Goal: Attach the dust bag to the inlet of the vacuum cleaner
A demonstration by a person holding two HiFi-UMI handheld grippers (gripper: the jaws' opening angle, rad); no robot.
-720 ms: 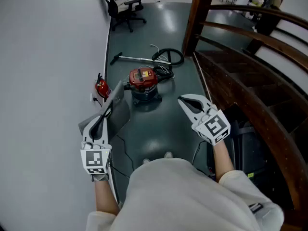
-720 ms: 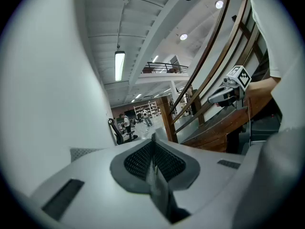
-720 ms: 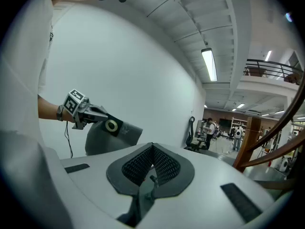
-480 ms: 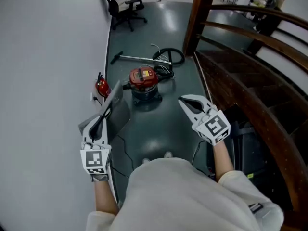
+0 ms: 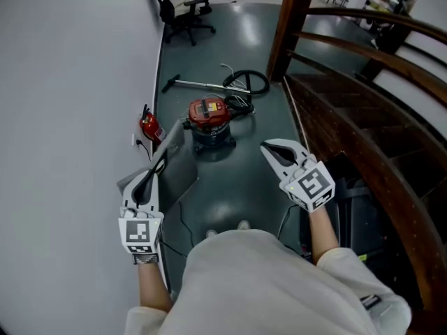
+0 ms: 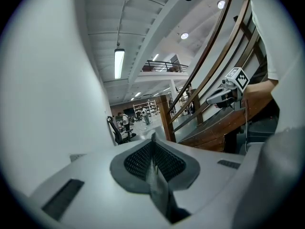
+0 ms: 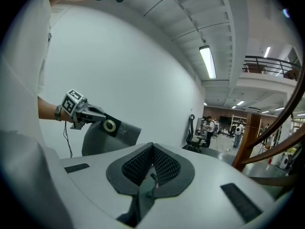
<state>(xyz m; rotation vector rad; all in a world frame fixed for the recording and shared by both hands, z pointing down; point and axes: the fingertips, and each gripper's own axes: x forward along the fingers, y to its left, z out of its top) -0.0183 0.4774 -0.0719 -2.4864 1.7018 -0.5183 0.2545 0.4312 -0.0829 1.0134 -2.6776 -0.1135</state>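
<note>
The vacuum cleaner (image 5: pixel 208 121), a dark canister with a red top, stands on the floor ahead of me. Its black hose (image 5: pixel 246 82) and wand (image 5: pixel 195 84) lie behind it. My left gripper (image 5: pixel 155 165) is shut on the grey dust bag (image 5: pixel 178 162), which hangs low and to the left of the vacuum. The right gripper view shows the bag (image 7: pixel 114 137) with its black collar and ring (image 7: pixel 110 125) at the left gripper (image 7: pixel 97 114). My right gripper (image 5: pixel 269 147) is shut with nothing in it, to the right of the vacuum and apart from it.
A white wall (image 5: pixel 70 117) runs along the left, with a red fire extinguisher (image 5: pixel 148 126) at its foot. A wooden staircase (image 5: pixel 349 110) rises close on the right. An office chair (image 5: pixel 183 12) stands further down the passage. A thin cable lies on the floor near my feet.
The dust bag has swung a little to the right, toward the vacuum, with the left gripper. The right gripper has hardly moved.
</note>
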